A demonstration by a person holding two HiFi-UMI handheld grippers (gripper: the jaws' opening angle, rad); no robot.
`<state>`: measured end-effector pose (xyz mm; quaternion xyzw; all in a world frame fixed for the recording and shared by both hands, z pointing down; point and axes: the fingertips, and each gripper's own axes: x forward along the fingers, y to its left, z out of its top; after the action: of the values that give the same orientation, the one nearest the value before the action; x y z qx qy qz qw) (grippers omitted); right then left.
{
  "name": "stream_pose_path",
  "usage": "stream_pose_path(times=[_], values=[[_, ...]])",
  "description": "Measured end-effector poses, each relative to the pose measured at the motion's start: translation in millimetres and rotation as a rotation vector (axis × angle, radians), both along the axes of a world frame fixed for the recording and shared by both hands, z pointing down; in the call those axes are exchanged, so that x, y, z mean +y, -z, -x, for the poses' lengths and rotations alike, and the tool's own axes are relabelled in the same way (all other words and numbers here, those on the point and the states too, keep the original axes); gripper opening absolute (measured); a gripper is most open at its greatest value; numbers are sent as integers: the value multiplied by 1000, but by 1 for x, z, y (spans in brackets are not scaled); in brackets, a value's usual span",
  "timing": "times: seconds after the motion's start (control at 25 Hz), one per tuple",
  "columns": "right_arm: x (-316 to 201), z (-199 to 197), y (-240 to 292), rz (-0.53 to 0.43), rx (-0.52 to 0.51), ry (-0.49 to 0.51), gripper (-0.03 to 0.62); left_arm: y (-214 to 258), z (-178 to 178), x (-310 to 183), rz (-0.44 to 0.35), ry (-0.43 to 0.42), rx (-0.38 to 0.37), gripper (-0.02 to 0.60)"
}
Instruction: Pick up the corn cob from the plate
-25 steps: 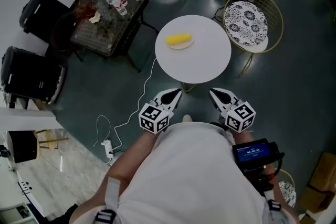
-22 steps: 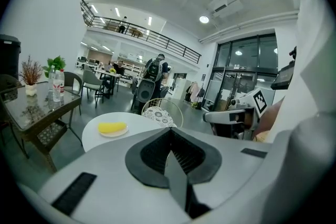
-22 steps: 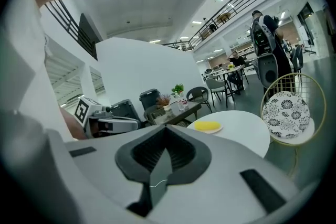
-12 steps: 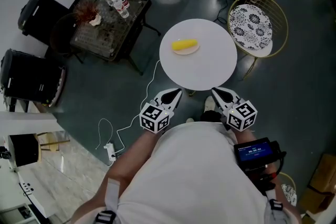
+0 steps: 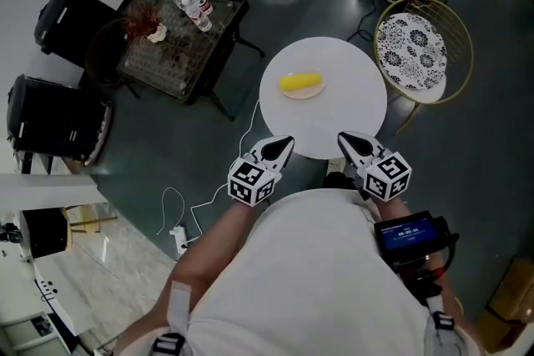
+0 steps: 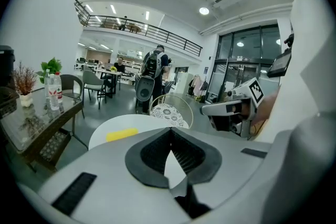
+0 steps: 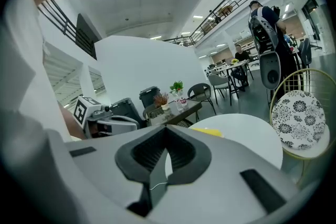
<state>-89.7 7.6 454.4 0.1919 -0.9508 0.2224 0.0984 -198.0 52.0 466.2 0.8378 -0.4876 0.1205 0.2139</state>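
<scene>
A yellow corn cob (image 5: 300,82) lies on a small pale plate (image 5: 304,92) on the round white table (image 5: 342,117). My left gripper (image 5: 284,144) and right gripper (image 5: 344,138) are held side by side at the table's near edge, short of the plate, both shut and empty. In the left gripper view the corn cob (image 6: 122,135) shows ahead and to the left of the closed left gripper (image 6: 170,135). In the right gripper view the corn cob (image 7: 208,132) lies just past the closed right gripper (image 7: 166,132).
A gold wire chair with a patterned cushion (image 5: 419,52) stands right of the table. A glass side table with bottles and plants (image 5: 179,25) and black chairs (image 5: 54,121) are at the left. A white cable and power strip (image 5: 178,236) lie on the floor.
Both grippers have moved forward together, and the table with the corn cob has come closer to them. Their jaws stay shut.
</scene>
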Motion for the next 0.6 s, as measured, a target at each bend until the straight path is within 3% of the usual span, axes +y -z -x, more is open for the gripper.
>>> stream_pose_path(times=[0.28, 0.6], values=[[-44, 5, -12, 38, 13, 12, 6, -22, 4, -49, 59, -42, -80, 8], [-79, 0, -37, 89, 30, 25, 6, -50, 2, -101, 118, -83, -105, 8]])
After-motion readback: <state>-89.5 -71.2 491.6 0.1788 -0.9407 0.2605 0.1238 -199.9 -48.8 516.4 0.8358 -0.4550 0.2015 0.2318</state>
